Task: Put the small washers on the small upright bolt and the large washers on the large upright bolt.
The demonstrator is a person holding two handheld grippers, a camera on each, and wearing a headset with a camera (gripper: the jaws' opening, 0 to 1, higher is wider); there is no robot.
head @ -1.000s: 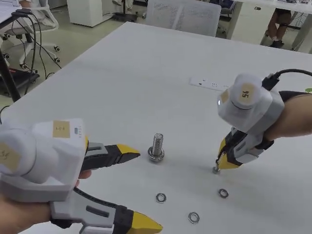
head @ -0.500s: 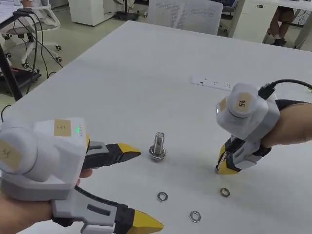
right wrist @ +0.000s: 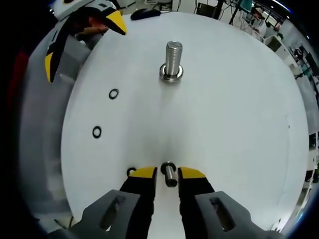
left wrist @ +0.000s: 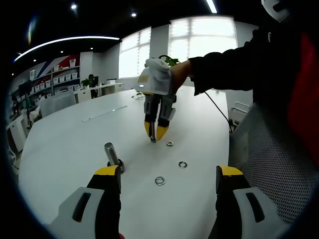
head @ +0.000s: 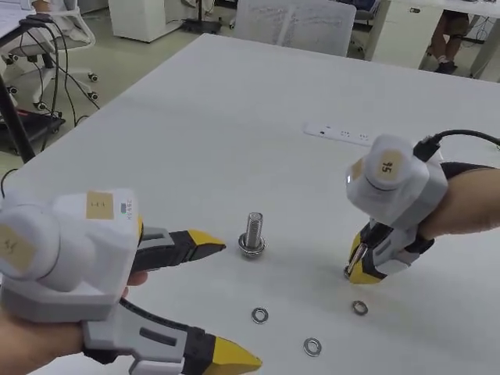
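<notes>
The large upright bolt (head: 251,233) stands mid-table with a washer at its base; it also shows as the large bolt (right wrist: 172,59) and the large bolt (left wrist: 111,153). The small upright bolt (right wrist: 168,174) sits between the jaws of my right gripper (head: 355,272), which point down at it, narrowly apart and holding nothing. Three loose washers lie nearby: washer (head: 259,315), washer (head: 312,346) and washer (head: 359,308). My left gripper (head: 219,305) hovers at the lower left, wide open and empty, with the large bolt just beyond its upper tip.
A white power strip (head: 336,134) lies farther back on the white table (head: 195,133). Office chairs and cabinets stand past the far edge. A person's arm in a dark sleeve (left wrist: 224,64) holds the right gripper (left wrist: 157,133).
My right gripper has sunk a little lower over the small bolt. The left gripper and the loose washers have stayed put.
</notes>
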